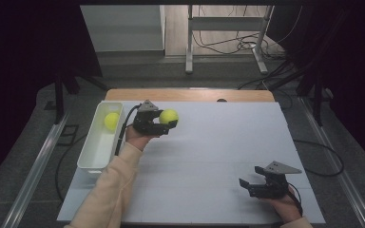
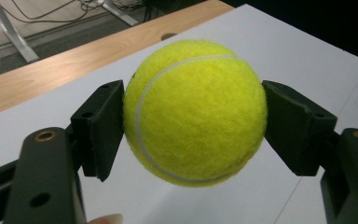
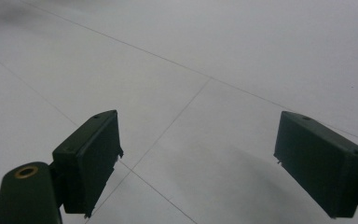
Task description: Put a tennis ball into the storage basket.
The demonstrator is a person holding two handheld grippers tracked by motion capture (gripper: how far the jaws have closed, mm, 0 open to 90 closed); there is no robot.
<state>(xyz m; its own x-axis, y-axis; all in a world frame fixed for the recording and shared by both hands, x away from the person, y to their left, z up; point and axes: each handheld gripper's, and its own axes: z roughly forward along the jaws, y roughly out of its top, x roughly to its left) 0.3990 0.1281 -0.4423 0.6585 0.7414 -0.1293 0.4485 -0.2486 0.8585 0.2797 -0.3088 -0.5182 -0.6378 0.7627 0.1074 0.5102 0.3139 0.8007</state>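
My left gripper (image 1: 169,122) is shut on a yellow tennis ball (image 1: 168,116) and holds it above the white table top, just right of the white bin. In the left gripper view the tennis ball (image 2: 195,112) is pressed between both black pads (image 2: 100,126), clear of the surface. A second yellow tennis ball (image 1: 111,120) lies in the far end of the white bin (image 1: 91,156). My right gripper (image 1: 247,184) rests low at the near right of the table, open, with nothing between its pads (image 3: 91,158).
The white table top (image 1: 209,142) stretches between the two hands. A wooden strip (image 1: 190,95) runs along its far edge. Beyond it are a desk frame (image 1: 228,38) and floor cables. Dark curtains stand at both sides.
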